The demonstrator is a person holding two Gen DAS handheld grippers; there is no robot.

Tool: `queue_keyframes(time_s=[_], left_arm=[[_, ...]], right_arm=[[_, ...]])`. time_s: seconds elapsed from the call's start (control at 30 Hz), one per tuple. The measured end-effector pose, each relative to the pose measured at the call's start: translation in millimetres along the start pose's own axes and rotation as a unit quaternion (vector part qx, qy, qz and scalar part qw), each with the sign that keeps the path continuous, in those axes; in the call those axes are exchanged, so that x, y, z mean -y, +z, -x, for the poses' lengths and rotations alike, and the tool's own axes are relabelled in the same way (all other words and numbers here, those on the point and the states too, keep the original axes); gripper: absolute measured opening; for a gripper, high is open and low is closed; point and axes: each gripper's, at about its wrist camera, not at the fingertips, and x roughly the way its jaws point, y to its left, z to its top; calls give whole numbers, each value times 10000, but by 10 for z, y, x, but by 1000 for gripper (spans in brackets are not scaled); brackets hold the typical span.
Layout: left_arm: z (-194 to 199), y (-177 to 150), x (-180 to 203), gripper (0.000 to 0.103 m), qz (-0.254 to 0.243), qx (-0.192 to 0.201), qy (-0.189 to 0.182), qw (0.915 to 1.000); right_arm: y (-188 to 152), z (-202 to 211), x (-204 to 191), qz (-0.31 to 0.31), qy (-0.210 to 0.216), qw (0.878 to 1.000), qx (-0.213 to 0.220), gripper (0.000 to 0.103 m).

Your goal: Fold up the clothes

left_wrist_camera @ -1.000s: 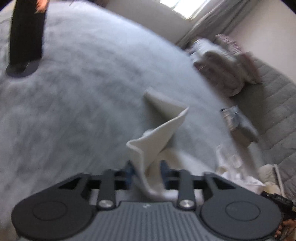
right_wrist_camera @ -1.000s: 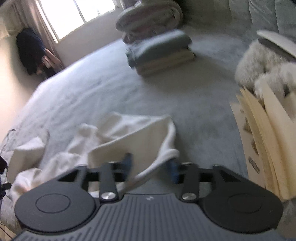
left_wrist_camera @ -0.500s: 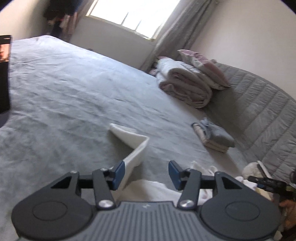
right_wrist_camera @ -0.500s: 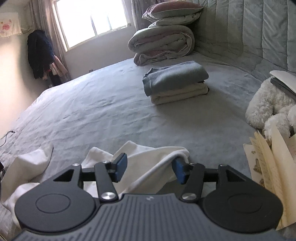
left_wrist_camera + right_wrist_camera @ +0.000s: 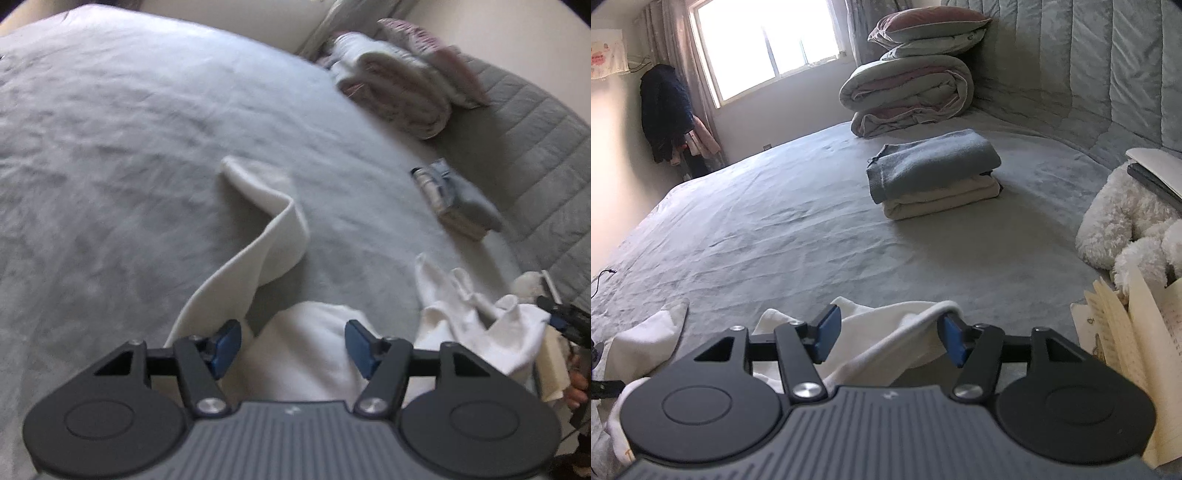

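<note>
On grey bed (image 5: 110,147), white garment (image 5: 266,236) sleeve runs away from left claw (image 5: 291,343); both claws agape (gripping nothing).

Both wrist views low over bed (image 5: 110,147), sharing folded stack (image 5: 934,177)

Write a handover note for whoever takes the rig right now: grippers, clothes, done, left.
Left gripper: open, jaws apart over the white garment, nothing clamped.
Right gripper: open, a rolled edge of the same white garment lying between its jaws, not pinched.
The garment sits unfolded on the grey bed, one sleeve trailing away from the left gripper.
Done: a grey folded garment stacked on a cream folded garment further up the bed.
Left: grasp, spread flat, fold the white one and probably add it to the stack.
</note>
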Motion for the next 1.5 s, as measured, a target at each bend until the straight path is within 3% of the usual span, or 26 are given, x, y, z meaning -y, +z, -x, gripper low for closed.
queue_keyframes(time_s=[0.2, 0.3, 0.5, 0.6, 0.8, 0.9, 1.03, 1.13, 1.33, 1.5], left_arm=[[-37, -77, -43, 63, -89, -354, -110, 9993], [-47, -114, -61, 61, -203, -498, -129, 9985], [-22, -141, -77, 42, -480, -857, -119, 9951], [9, -158, -45, 40, -742, -968, -90, 9925], [87, -129, -72, 46, -883, -982, -167, 9911], [150, -63, -125, 48, -644, -805, -318, 9942], [199, 1, -163, 53, -404, -507, -590, 9961], [175, 34, -153, 54, -274, -383, -695, 9965], [-71, 51, -52, 54, -379, -474, -472, 9970], [-212, 64, 5, 55, -543, -452, -203, 9973]], right_arm=[[-28, -16, 69, 21, -44, 9996, -276, 63], [-76, -100, 122, 72, -127, 9968, -791, 68], [-320, -259, 159, 416, -203, 9844, -1697, 74], [-446, -310, 156, 732, -186, 9759, -2048, 75], [-419, -131, 44, 1362, 790, 9567, -2449, 75], [-354, -27, -20, 1583, 1431, 9457, -2451, 75], [-217, 105, -53, 1133, 2421, 9402, -2111, 75], [-135, 80, -92, 726, 2769, 9410, -1806, 75], [-66, -173, -346, 702, 2664, 9499, -1478, 75], [-170, -476, -642, 1397, 2065, 9562, -1535, 75]])
